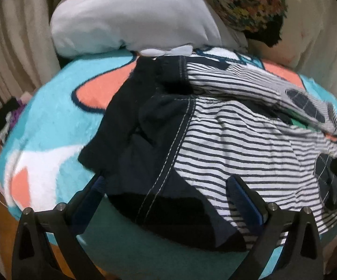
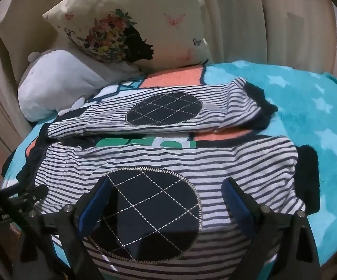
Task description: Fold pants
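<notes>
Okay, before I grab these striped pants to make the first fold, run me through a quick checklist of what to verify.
1. Left gripper open over the navy waistband: ok.
2. Right gripper open over the near knee patch: ok.
3. Nothing clamped in either gripper yet: ok.
4. Striped pants spread on the blanket, both legs showing: ok.
5. Waistband flat: not ok, bunched.
6. Legs lying together: not ok, blanket shows between them.
</notes>
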### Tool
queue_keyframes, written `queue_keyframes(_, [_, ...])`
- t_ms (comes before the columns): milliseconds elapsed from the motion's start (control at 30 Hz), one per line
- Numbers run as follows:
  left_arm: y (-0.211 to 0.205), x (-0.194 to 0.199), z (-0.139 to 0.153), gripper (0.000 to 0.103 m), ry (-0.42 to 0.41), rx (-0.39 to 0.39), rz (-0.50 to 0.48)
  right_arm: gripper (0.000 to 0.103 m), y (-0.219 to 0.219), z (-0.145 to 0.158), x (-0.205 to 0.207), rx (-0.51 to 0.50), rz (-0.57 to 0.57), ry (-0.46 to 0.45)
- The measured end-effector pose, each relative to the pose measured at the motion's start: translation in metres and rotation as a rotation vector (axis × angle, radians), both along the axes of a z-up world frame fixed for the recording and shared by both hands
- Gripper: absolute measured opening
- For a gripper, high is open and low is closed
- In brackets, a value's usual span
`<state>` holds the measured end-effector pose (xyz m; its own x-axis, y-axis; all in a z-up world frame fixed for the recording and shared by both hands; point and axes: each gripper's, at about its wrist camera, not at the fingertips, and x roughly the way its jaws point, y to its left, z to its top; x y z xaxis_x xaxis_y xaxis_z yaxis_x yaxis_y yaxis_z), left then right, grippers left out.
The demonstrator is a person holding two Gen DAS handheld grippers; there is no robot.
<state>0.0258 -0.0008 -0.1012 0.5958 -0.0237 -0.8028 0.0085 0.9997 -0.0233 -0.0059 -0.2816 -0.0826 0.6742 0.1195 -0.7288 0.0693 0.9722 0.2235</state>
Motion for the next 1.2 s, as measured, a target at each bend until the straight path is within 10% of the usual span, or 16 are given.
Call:
queue_keyframes(600, [0.021,-0.016,0.06,0.103,-0.11,-0.016,-0.032,0.101,0.019,-0.003,0.003,-0.148,0.054,0.064])
queue_keyframes(733, [0.032,-0.01,0.083,0.103,-0.162,0.001,-0.021,0.097,0.014,0.023,-0.009,-0.192,0.034,-0.035])
queue_keyframes(900, [0.043,0.023,0.113,0.103,-0.181,-0.02,-0.095,0.097,-0.014,0.066,-0.01,-0.141,0.053,-0.129])
queue_keyframes(1200, [0.025,0.131,0.092,0.102,-0.062,-0.067,-0.289,0.093,-0.096,0.071,0.08,-0.092,0.136,0.016])
